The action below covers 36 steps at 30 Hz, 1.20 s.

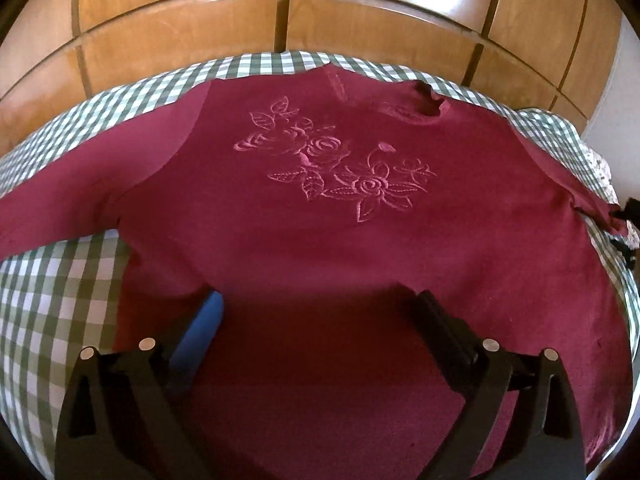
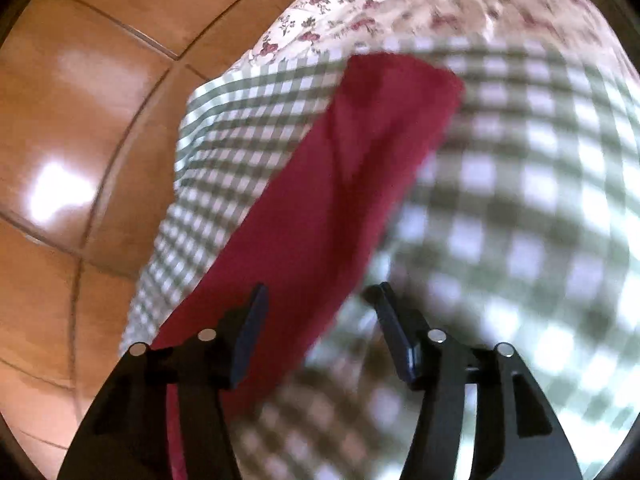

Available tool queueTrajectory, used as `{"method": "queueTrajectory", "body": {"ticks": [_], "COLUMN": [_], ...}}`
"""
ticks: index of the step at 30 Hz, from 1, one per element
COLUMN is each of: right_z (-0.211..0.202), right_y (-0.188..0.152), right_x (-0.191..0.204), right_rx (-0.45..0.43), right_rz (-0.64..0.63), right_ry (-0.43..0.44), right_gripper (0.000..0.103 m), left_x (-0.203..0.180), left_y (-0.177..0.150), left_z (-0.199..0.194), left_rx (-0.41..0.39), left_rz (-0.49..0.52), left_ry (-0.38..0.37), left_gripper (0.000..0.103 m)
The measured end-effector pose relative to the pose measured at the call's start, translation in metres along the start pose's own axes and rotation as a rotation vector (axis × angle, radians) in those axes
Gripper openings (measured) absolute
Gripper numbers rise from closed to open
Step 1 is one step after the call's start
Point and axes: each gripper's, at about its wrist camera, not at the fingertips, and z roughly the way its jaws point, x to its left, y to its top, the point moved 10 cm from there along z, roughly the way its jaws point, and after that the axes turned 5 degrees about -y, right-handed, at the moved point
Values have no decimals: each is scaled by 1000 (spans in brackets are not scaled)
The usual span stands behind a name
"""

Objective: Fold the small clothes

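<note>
A dark red long-sleeved top with an embroidered flower motif lies spread flat on a green-and-white checked cloth. My left gripper is open, low over the body of the top near its lower part. In the right wrist view, one red sleeve stretches away across the checked cloth. My right gripper is open, its fingers on either side of the sleeve near its shoulder end. The right wrist view is blurred.
Brown floor tiles lie beyond the far edge of the cloth and to the left in the right wrist view. A floral fabric lies past the sleeve's cuff.
</note>
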Motion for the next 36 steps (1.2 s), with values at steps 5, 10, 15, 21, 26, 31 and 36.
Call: {"method": "queueTrajectory", "body": {"ticks": [5, 10, 15, 21, 26, 31, 36], "right_z": [4, -35, -47, -58, -51, -68, -80], "right_y": [17, -20, -98, -232, -338, -387, -386], "right_x": [27, 112, 197, 282, 318, 317, 281], "right_rx": [-17, -57, 9, 139, 239, 239, 259], "right_rz": [-111, -340, -503, -702, -878, -1006, -999], "right_ry": [-38, 111, 247, 417, 440, 483, 485], "right_gripper": [8, 7, 7, 7, 10, 66, 83], "left_x": [4, 4, 6, 7, 7, 7, 6], "left_y": [1, 2, 1, 1, 1, 0, 0], "left_z": [1, 3, 2, 2, 1, 1, 0], "left_rx": [1, 0, -3, -5, -7, -11, -11], "left_rz": [0, 1, -3, -4, -6, -12, -13], "left_ry": [-15, -18, -24, -26, -30, -36, -35], "left_gripper": [98, 99, 99, 99, 99, 99, 99]}}
